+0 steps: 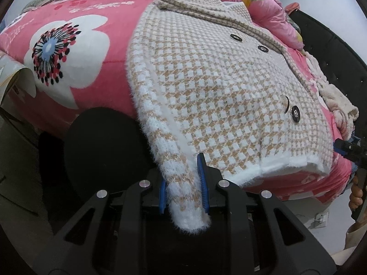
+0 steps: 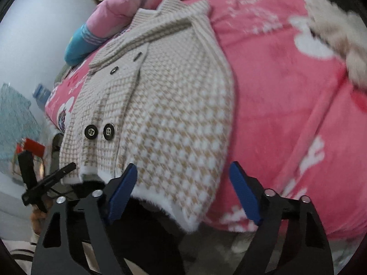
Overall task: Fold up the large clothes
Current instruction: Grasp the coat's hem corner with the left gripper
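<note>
Houndstooth knit cardigan (image 1: 206, 87), beige and white, black buttons: spread flat on pink floral bed quilt (image 1: 91, 52), hem at bed edge. Left gripper (image 1: 183, 188): jaws narrowly parted, clamped on the sleeve cuff (image 1: 190, 215) hanging between them. Right gripper (image 2: 183, 190): jaws spread wide, holding nothing, straddling the lower hem corner.

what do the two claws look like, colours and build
Both look alike: the left claw and right claw have matte black angular linkage arms with triangular cut-outs, round silver pivot pins, and flat blue finger pads. No cables or markings show.
</note>
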Available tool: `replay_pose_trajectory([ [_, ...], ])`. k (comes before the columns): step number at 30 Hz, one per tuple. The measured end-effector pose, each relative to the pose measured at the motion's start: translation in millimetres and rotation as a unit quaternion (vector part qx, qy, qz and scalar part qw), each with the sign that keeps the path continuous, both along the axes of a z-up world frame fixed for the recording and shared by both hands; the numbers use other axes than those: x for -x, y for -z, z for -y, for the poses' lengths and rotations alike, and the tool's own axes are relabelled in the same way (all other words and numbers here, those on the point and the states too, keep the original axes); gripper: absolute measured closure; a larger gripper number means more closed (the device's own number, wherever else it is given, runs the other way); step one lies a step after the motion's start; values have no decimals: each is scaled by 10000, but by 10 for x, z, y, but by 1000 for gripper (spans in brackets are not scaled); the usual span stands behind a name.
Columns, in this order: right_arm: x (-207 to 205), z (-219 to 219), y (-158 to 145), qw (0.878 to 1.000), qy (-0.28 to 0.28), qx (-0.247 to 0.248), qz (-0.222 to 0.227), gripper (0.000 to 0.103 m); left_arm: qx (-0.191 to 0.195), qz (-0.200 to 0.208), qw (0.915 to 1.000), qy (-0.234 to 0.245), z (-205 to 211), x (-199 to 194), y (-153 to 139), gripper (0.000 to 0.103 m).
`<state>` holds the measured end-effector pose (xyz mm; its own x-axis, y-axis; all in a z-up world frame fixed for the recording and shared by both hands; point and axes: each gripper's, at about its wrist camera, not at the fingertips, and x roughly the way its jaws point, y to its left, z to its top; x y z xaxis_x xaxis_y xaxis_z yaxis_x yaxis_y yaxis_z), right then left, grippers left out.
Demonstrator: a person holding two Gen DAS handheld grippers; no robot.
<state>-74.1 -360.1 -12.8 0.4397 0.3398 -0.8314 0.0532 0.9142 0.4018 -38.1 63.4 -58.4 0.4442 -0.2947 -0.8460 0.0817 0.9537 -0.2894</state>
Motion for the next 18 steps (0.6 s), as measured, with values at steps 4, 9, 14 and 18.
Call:
replay_pose_trajectory([
  [4,37,26,89,9997,-13,-222,-95,31,-53,-12,10000,-25,10,2,5,81],
  [9,120,58,132,9985,-71,-470,-282,48,-98,1,9999,-27,19,0,21,81],
  [14,211,19,246,9972,-145,-532,-506,73,-186,98,9998,13,49,25,14,81],
  [18,209,1,188,9972,-200,-617,-366,93,-195,349,9991,126,95,71,-88,88],
])
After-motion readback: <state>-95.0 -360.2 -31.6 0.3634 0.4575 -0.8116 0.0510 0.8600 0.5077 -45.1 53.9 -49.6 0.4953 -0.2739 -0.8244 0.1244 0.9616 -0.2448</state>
